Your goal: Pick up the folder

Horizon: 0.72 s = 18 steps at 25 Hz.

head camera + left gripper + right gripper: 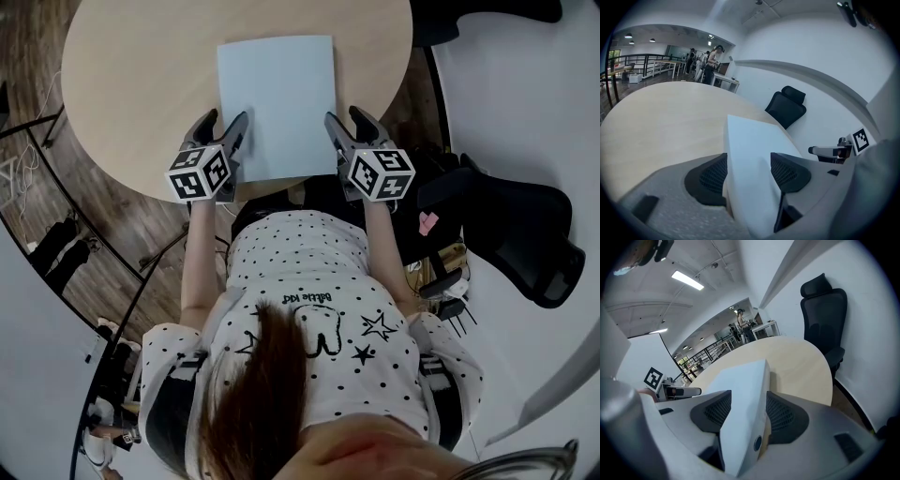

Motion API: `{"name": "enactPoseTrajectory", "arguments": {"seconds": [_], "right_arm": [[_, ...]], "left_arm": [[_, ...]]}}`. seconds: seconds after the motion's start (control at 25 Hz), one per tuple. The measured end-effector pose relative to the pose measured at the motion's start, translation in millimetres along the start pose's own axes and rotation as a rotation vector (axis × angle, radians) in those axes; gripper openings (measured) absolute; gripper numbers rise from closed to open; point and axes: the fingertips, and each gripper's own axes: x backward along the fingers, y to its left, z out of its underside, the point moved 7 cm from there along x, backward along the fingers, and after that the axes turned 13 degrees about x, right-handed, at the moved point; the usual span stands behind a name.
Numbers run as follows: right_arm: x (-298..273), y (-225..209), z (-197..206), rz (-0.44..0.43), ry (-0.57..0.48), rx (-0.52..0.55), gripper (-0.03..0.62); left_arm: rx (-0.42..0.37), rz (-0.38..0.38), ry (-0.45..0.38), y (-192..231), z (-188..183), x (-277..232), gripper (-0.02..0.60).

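The folder [277,103] is a plain pale rectangle, almost white with a little blue, and it has some thickness. In the right gripper view a small round hole [757,443] shows in its narrow side. The folder lies flat on the round wooden table [122,84], with its near edge close to the table's rim, in front of the person. The left gripper [225,120] is at the folder's near left side and the right gripper [345,116] is at its near right side. Each gripper has its jaws wide apart with the folder's side between them. The dark pads [712,176] stand just beside the folder and do not seem to press on it, so neither gripper clamps it. A black office chair [525,234] stands to the right, apart from the table.
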Motion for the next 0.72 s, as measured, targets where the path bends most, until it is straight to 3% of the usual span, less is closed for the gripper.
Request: {"name": "enactPoseTrajectory", "arguments": {"seconds": [0.16, 0.72], "right_arm": [[-6.0, -1.8, 3.6, -0.007, 0.017, -0.029, 0.222], [-27.2, -4.1, 12.6, -0.039, 0.087, -0.054, 0.225]], "left_arm": [[0.045, 0.001, 0.011, 5.8, 2.1, -5.2, 0.284], [0.085, -0.016, 0.057, 14.1, 7.3, -16.8, 0.284]]}}
